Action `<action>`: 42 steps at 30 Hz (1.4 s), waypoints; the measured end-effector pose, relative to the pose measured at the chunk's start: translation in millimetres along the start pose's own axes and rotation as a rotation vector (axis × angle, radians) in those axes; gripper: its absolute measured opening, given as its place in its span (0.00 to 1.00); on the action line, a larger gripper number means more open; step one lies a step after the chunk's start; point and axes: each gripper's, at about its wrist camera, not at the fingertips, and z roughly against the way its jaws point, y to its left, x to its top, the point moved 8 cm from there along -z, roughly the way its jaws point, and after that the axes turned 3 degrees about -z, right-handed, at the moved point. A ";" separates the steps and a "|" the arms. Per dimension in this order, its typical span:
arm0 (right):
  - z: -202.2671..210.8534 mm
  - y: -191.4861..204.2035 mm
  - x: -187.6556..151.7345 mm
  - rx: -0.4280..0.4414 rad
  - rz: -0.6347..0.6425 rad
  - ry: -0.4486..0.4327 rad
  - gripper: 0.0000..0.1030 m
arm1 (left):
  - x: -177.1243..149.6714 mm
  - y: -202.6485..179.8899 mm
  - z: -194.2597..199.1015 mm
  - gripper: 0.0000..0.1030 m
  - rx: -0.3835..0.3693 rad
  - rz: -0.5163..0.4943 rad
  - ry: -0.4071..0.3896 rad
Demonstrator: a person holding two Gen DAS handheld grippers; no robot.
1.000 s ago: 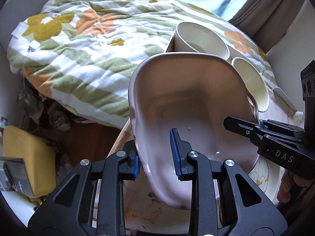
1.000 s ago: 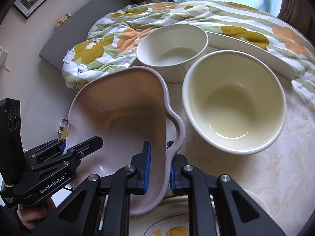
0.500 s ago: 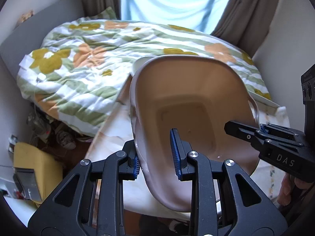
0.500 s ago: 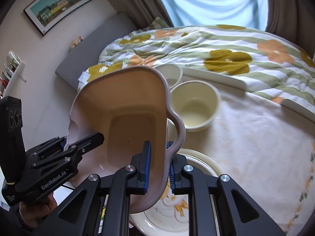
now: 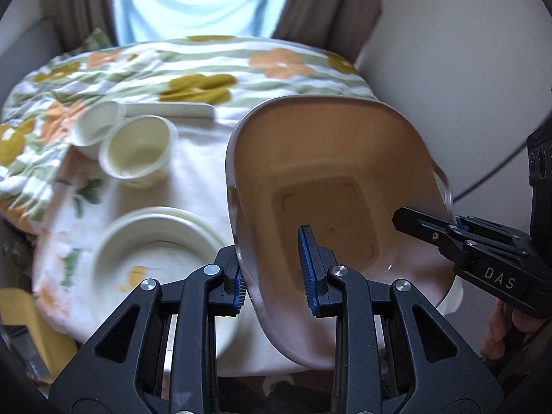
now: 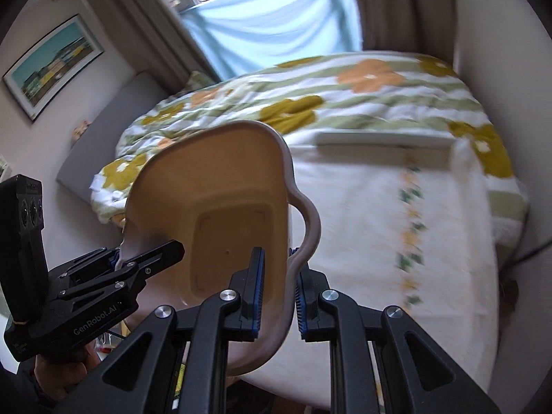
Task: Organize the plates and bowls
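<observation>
A large pale pink plastic basin hangs in the air, held by both grippers at opposite rims. My left gripper is shut on its left wall. My right gripper is shut on its right rim beside the handle, with the basin tilted toward me. Below on the table lie a cream plate with a flower print and two cream bowls at the far left.
A white tablecloth with a flower border covers the round table. A long white tray lies at its far edge. A floral quilt on the bed lies beyond, under a window. A wall stands on the right.
Both grippers have lifted the basin up off the table and carried it to the right. The plate and the bowls have dropped away to the lower left.
</observation>
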 end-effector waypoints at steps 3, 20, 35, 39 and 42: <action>2.7 -39.3 -12.3 -0.044 -0.065 0.010 0.14 | -7.0 -37.8 -29.9 0.23 -0.044 -0.038 0.039; -31.3 -144.8 -51.9 -0.132 -0.163 0.082 0.14 | -51.4 -105.4 -144.4 0.23 -0.076 -0.112 0.192; -37.8 -158.9 -57.9 -0.083 -0.270 0.078 0.15 | -47.4 -107.5 -153.8 0.37 -0.034 -0.168 0.207; -40.3 -161.6 -58.7 -0.014 -0.362 0.067 0.58 | -51.3 -110.3 -154.0 0.77 -0.028 -0.184 0.200; -35.1 -164.1 -57.0 -0.005 -0.394 0.037 0.62 | -52.8 -110.6 -151.8 0.77 -0.027 -0.189 0.196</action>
